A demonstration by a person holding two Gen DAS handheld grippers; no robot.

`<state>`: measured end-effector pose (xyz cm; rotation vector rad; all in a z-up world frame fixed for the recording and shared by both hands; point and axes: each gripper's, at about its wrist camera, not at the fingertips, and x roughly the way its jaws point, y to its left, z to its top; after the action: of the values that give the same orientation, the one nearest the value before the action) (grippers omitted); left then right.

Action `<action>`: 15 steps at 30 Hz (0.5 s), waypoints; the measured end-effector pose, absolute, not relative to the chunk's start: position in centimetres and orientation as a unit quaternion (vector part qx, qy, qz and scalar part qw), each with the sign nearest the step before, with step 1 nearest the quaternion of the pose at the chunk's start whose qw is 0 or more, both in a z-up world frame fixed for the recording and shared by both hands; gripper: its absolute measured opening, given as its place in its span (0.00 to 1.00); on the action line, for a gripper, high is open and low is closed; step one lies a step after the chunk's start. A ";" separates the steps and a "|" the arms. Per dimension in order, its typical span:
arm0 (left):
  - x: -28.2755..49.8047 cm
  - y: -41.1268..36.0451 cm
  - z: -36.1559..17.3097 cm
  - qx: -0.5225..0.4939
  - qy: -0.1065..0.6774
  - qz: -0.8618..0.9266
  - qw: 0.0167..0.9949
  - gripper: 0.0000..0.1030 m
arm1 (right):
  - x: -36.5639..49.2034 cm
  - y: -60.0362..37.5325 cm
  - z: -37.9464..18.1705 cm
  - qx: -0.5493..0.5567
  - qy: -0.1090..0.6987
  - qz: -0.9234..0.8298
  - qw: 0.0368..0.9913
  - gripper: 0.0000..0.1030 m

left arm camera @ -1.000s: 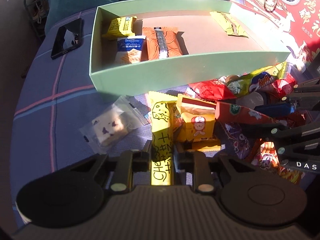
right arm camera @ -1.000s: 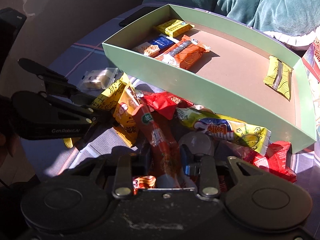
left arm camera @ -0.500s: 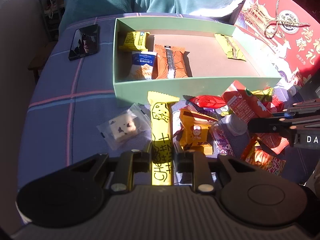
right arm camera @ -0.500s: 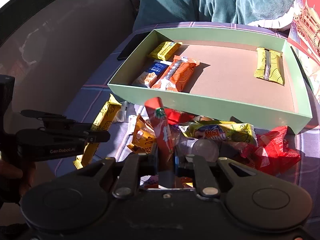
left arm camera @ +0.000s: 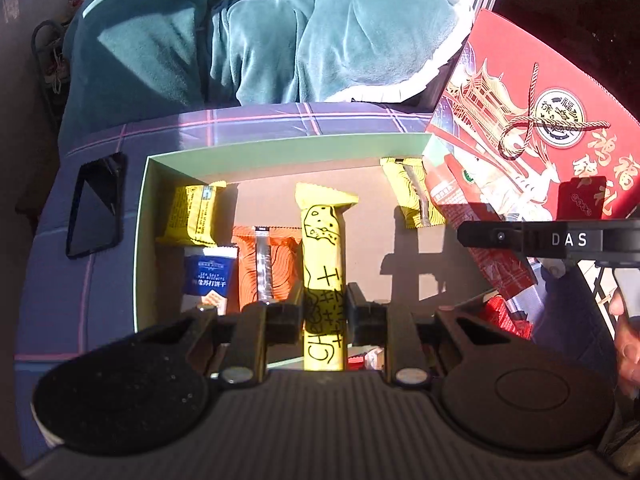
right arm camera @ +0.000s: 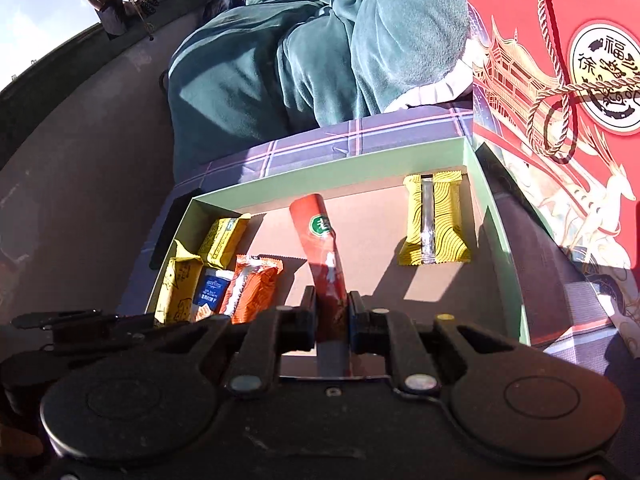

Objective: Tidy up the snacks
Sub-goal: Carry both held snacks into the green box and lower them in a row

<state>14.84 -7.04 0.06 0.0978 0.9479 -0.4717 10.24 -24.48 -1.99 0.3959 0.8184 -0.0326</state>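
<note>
Both snacks I carry have risen off the pile and now hang over the green box (left arm camera: 152,216): my left gripper (left arm camera: 323,312) clamps the yellow cheese stick (left arm camera: 322,248), my right gripper (right arm camera: 330,316) pinches the red stick (right arm camera: 320,240). Inside lie a yellow packet (left arm camera: 194,216), blue packet (left arm camera: 208,276), orange bar (left arm camera: 264,264) and yellow bar (right arm camera: 434,220).

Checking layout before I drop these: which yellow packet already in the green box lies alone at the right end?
The yellow wavy-lined packet with the clear centre strip; the plain yellow packet lies at the left end.
</note>
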 end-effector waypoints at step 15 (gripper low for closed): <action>27.2 -14.0 -6.4 0.044 0.501 -0.204 0.840 0.20 | 21.6 -28.9 -8.1 0.242 0.419 -0.056 0.874 0.15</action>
<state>27.20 -13.97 -6.38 0.0922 1.0591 -0.4321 21.60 -28.88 -8.06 0.5048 0.8742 -0.1167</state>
